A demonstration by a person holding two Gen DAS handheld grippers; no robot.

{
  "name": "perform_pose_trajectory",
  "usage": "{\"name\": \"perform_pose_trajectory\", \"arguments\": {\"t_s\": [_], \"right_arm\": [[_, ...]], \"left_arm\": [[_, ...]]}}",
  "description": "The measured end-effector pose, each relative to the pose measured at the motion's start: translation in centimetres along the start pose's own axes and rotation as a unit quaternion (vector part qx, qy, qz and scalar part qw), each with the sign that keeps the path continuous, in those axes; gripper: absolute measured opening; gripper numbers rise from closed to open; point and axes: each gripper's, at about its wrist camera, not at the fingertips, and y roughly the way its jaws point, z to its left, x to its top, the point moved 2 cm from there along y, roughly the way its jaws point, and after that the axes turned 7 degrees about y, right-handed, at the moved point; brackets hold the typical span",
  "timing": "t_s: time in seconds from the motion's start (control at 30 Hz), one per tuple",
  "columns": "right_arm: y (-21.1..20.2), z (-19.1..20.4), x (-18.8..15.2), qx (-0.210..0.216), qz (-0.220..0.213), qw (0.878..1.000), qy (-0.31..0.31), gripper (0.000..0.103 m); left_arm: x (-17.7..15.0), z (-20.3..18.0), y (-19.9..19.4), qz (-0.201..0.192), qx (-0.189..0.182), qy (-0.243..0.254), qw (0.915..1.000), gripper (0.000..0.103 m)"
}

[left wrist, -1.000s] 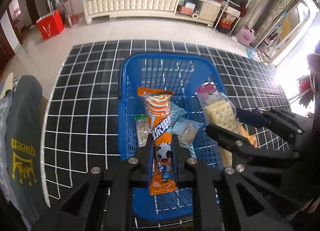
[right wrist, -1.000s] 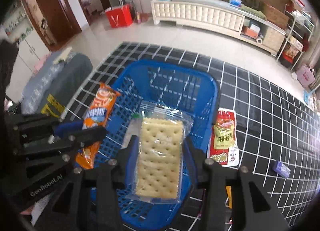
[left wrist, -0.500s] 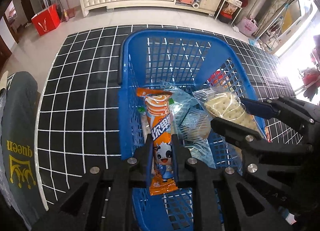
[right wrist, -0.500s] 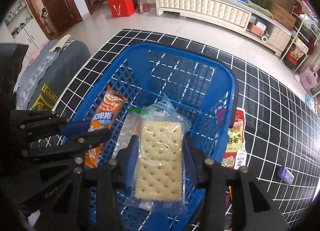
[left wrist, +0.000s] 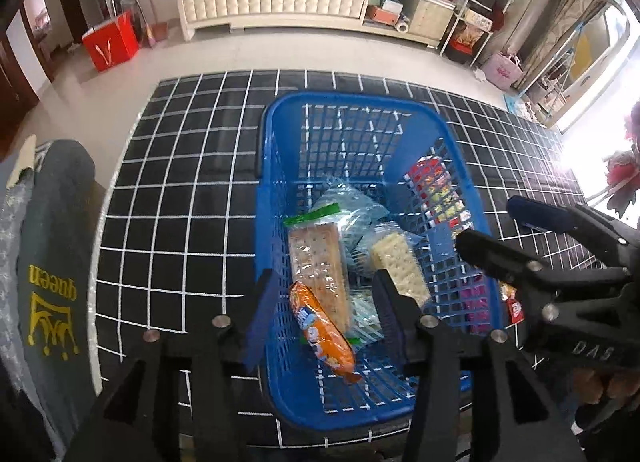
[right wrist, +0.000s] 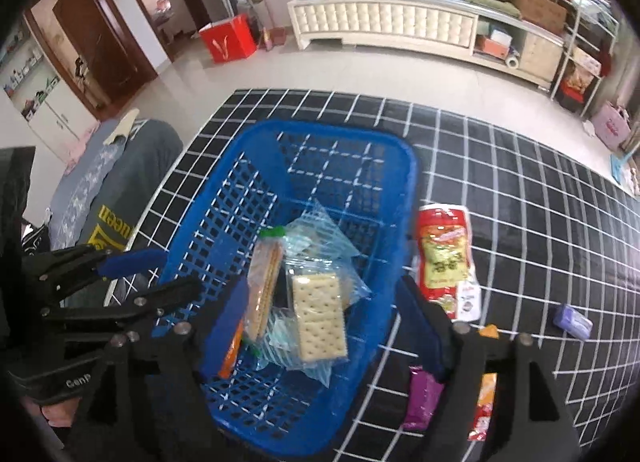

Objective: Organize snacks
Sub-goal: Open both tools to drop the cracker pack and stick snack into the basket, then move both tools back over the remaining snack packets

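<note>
Both grippers hang above a blue basket [left wrist: 356,109] that stands on a table with a black cover marked by a white grid [left wrist: 180,189].

Left gripper [left wrist: 320,294]: jaws spread, holding nothing. The orange snack bar [left wrist: 324,332] lies in the basket below and between the fingers, slanted against the near left wall. In the right wrist view only a thin orange strip of it [right wrist: 232,346] shows, the rest hidden behind a blue finger pad.

Right gripper [right wrist: 320,310]: jaws spread, holding nothing. The pale cracker pack [right wrist: 318,320] lies flat on the basket floor on top of crumpled clear wrappers [right wrist: 320,234]. Beside it, a browner cracker pack with a green seal [right wrist: 264,282] stands on edge.

Outside the basket, just beside its right wall, a red pouch [right wrist: 444,258] lies on the table; in the left wrist view it is seen only through the basket mesh [left wrist: 436,189]. A purple packet [right wrist: 422,398] and an orange-red packet [right wrist: 486,394] near the right gripper are partly covered by its finger; their labels cannot be read. A small lilac block [right wrist: 572,320] lies well apart to the right.

A grey cloth printed "queen" [left wrist: 52,294] is cut off at the left edge.
</note>
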Motion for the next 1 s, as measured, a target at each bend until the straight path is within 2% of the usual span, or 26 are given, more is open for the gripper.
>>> {"name": "perform_pose_trajectory", "arguments": {"t_s": [0.07, 0.1, 0.3, 0.43, 0.57, 0.83, 1.0], "right_arm": [[-1.3, -0.4, -0.1, -0.002, -0.010, 1.000, 0.002, 0.080], [-1.9, -0.7, -0.2, -0.004, -0.014, 1.000, 0.002, 0.081], [-5.5, -2.7, -1.1, -0.024, -0.036, 0.999, 0.007, 0.081], [-7.5, -4.4, -1.9, -0.036, -0.049, 0.998, 0.008, 0.081], [-8.9, -6.2, -2.9, -0.051, -0.057, 0.997, 0.013, 0.082], [-10.1, -10.9, -5.5, -0.079, -0.053, 0.995, 0.035, 0.082], [-10.5, -14.6, -7.0, -0.095, -0.052, 0.992, 0.071, 0.082]], "left_arm": [[0.0, -0.8, -1.0, -0.004, 0.000, 0.004, 1.0000, 0.048], [0.0, -1.3, -1.4, -0.008, 0.003, 0.008, 0.9999, 0.054], [0.2, -4.6, -4.0, -0.031, 0.014, 0.037, 0.9987, 0.055], [0.3, -7.1, -5.0, -0.046, 0.012, 0.057, 0.9973, 0.066], [0.2, -9.8, -5.3, -0.047, 0.020, 0.079, 0.9955, 0.066], [-0.3, -15.3, -4.0, -0.040, -0.010, 0.095, 0.9946, 0.066], [-0.6, -19.0, -2.4, -0.027, -0.020, 0.107, 0.9937, 0.066]]}}
